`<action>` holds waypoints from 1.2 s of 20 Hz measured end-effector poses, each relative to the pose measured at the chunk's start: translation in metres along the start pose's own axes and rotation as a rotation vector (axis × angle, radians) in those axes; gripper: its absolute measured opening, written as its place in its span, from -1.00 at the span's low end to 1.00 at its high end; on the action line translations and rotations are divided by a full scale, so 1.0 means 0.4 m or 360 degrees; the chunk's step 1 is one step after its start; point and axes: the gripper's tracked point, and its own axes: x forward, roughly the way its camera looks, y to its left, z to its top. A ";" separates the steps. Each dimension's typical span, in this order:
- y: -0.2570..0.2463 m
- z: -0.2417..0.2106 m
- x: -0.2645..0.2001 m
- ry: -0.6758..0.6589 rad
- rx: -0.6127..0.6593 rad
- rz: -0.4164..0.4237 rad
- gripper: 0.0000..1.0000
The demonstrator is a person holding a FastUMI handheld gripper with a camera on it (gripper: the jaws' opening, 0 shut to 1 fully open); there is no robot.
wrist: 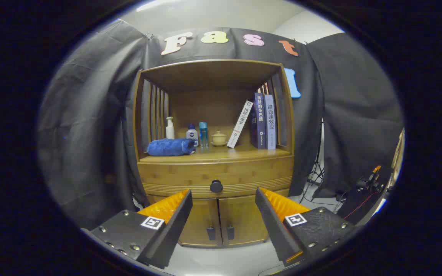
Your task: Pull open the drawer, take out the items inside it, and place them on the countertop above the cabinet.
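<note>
A wooden cabinet stands ahead of me with its drawer (182, 174) shut, a round dark knob (216, 186) at the drawer's middle. The countertop (236, 154) lies above the drawer, under a wooden hutch. My gripper (223, 197) is open, its two fingers wide apart and some way short of the cabinet, with the knob showing just above the gap between them. Nothing is between the fingers. The drawer's contents are hidden.
On the countertop lie a rolled blue towel (170, 147), a white pump bottle (170, 128), two small bottles (198, 135), a lidded cup (218, 138) and several books (263, 120), one leaning. Two small doors (221, 220) sit below the drawer. A tripod (315, 172) and gear (370, 180) stand at right.
</note>
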 end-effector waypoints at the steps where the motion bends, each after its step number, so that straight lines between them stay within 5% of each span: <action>1: -0.002 -0.004 0.002 0.0002 -0.0009 -0.0001 0.97; 13: -0.011 -0.009 0.035 -0.0045 -0.0011 0.0056 0.98; 24: 0.024 -0.100 0.195 -0.0014 0.0019 0.0208 0.98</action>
